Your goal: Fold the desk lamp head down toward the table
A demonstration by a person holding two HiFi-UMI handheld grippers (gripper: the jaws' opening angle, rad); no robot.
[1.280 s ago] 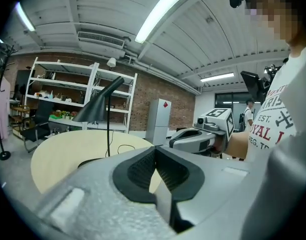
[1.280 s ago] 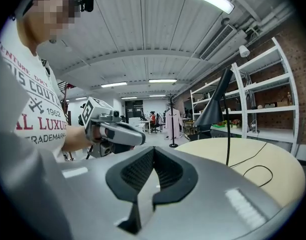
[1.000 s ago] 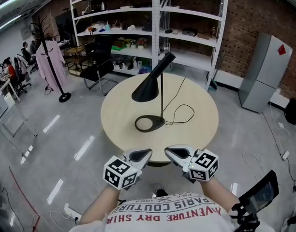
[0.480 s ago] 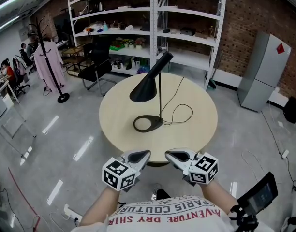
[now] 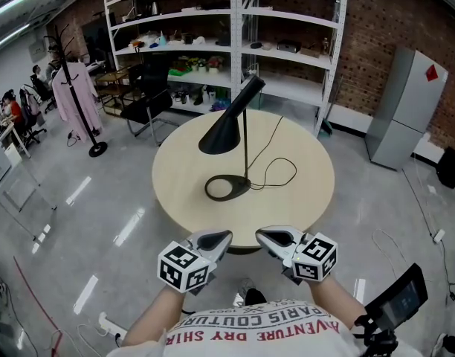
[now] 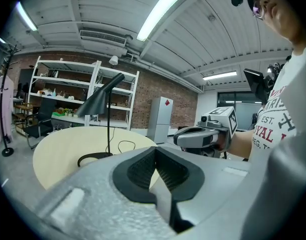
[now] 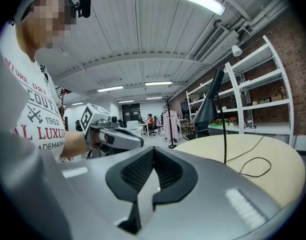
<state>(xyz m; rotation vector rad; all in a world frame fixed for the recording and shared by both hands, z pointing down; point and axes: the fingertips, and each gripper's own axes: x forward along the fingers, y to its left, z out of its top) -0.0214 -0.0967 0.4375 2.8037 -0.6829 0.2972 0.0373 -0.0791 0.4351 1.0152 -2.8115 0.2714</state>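
A black desk lamp stands on the round beige table [image 5: 183, 171]. Its ring base [image 5: 227, 188] lies near the table's middle, a thin stem [image 5: 246, 147] rises from it, and the cone head [image 5: 224, 129] hangs tilted out to the left of the stem's top. The lamp head [image 6: 95, 100] also shows in the left gripper view, and again as a dark cone, the head [image 7: 211, 107], in the right gripper view. My left gripper [image 5: 221, 239] and right gripper [image 5: 263, 236] are both shut and empty, side by side just short of the table's near edge, well away from the lamp.
The lamp's black cord [image 5: 276, 171] loops across the table to the right of the base. Behind the table stand white shelves [image 5: 235, 43] with small items, a black chair [image 5: 149, 99], a coat stand [image 5: 79, 103] at left and a grey cabinet [image 5: 402, 110] at right.
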